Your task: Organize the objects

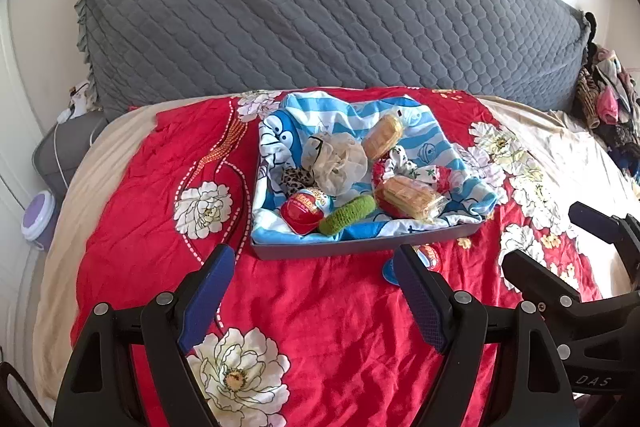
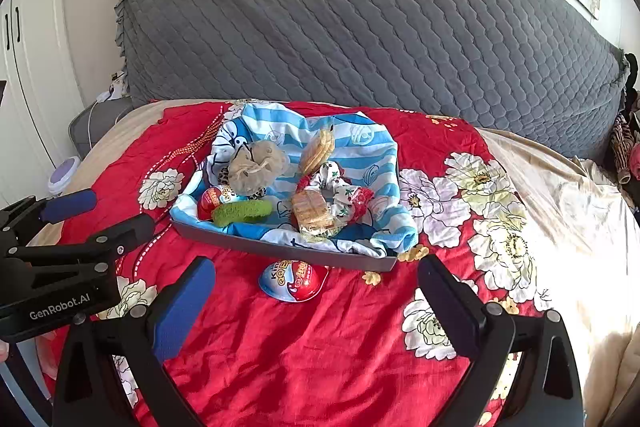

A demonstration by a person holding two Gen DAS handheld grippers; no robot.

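A grey tray (image 1: 360, 247) (image 2: 280, 247) lined with a blue striped cartoon cloth (image 1: 352, 115) (image 2: 360, 147) sits on the red floral bedspread. In it lie two wrapped biscuit packs (image 1: 412, 197) (image 2: 312, 213), a beige mesh pouf (image 1: 340, 159) (image 2: 256, 165), a green scrunchie (image 1: 348, 213) (image 2: 242, 211), a red chocolate egg (image 1: 304, 211) (image 2: 210, 201) and a patterned scrunchie (image 2: 340, 191). A second egg (image 2: 294, 279) (image 1: 430, 255) lies on the bedspread just in front of the tray. My left gripper (image 1: 316, 295) (image 2: 108, 215) stands open and holds nothing. My right gripper (image 2: 316, 295) (image 1: 556, 247) is open, the loose egg just ahead of it.
A large grey quilted headboard cushion (image 1: 320, 7) rises behind the tray. A pile of clothes (image 1: 608, 103) lies at the far right. A purple-lidded jar (image 1: 38, 217) and a grey unit with a cable (image 1: 64, 147) stand left of the bed. Beige sheet (image 2: 560, 207) lies right.
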